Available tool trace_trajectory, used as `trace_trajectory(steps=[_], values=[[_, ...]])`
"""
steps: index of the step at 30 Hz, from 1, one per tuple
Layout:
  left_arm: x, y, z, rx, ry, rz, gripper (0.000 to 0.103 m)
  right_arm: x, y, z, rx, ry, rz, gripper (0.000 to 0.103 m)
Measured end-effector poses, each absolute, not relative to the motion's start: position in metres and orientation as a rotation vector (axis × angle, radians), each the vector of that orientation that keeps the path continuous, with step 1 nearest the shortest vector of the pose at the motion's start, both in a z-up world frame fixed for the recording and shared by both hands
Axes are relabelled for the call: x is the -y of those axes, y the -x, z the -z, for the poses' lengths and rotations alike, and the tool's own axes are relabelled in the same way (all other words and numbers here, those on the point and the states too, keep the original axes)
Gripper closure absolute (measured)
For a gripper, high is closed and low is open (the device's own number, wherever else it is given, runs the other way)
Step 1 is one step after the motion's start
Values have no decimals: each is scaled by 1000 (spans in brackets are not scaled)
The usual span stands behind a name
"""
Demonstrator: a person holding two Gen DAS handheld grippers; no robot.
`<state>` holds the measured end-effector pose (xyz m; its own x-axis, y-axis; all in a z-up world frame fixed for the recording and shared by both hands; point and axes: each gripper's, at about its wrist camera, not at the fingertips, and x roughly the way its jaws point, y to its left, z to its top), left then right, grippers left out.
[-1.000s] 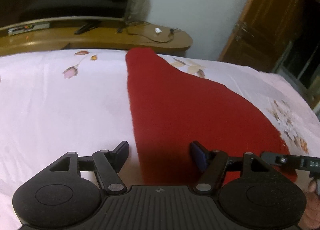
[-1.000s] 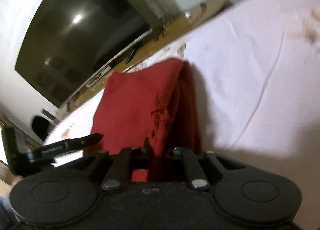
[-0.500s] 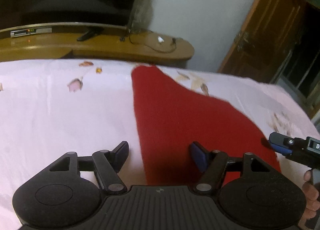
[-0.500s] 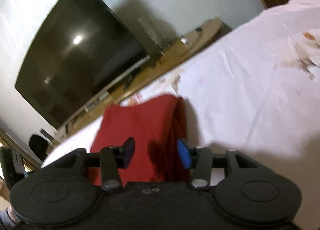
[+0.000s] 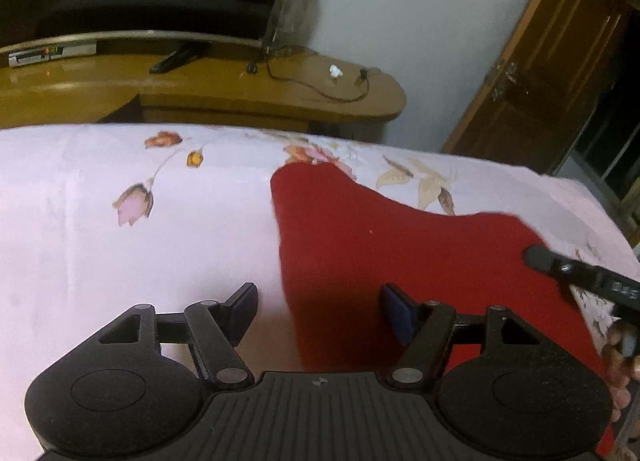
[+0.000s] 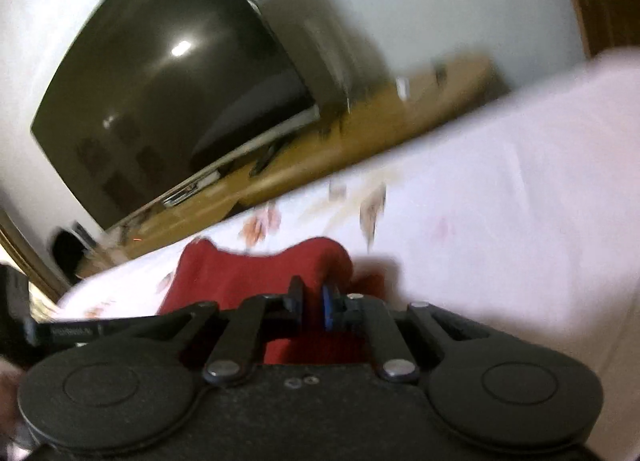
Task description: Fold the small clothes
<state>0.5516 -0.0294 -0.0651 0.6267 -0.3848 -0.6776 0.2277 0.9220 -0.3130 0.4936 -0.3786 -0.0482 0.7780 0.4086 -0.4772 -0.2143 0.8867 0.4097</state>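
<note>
A: Floral bedsheet [image 5: 100, 261], TV [image 6: 160, 101] on a wood stand behind. Red garment [image 5: 380, 253] now lies partly folded ahead of the left gripper [image 5: 318, 307]; its jaws gape wide, the cloth's left edge between them, nothing pinched

B: Right gripper [image 6: 312, 301]?

A: It let go, then just snapped nearly shut; a red fold seems caught between the pads. Likely regripped for the next fold

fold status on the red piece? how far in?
Done: the red garment lies as a long narrow strip on the floral sheet, apparently folded at least once. In hand: the right gripper has just closed on its raised edge, while the left gripper stands open over the near end, gripping nothing. Left: probably folding it shorter.
</note>
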Motion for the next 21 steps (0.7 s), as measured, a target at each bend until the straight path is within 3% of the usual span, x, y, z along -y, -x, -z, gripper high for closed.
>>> trace_trajectory(steps=[3,7,12,14,15,17,19,21], values=[[31,-563,75,-853,211,346,35,369,-488,43,-528,-249,-304,94],[39,-568,83,-859,180,346,28,369,-500,81,-645,-227,-208,94],[43,-569,82,-860,158,336,27,372,-500,83,-654,-275,-189,92],[42,-565,78,-853,158,322,27,375,-498,79,-662,-295,-180,75],[39,-560,72,-850,171,309,27,378,-494,75,-654,-314,-170,71],[34,-547,61,-821,201,311,27,382,-478,63,-617,-330,-164,45],[32,-531,53,-799,225,338,27,381,-462,51,-588,-320,-190,44],[36,-516,52,-805,205,354,27,377,-447,42,-583,-310,-216,50]])
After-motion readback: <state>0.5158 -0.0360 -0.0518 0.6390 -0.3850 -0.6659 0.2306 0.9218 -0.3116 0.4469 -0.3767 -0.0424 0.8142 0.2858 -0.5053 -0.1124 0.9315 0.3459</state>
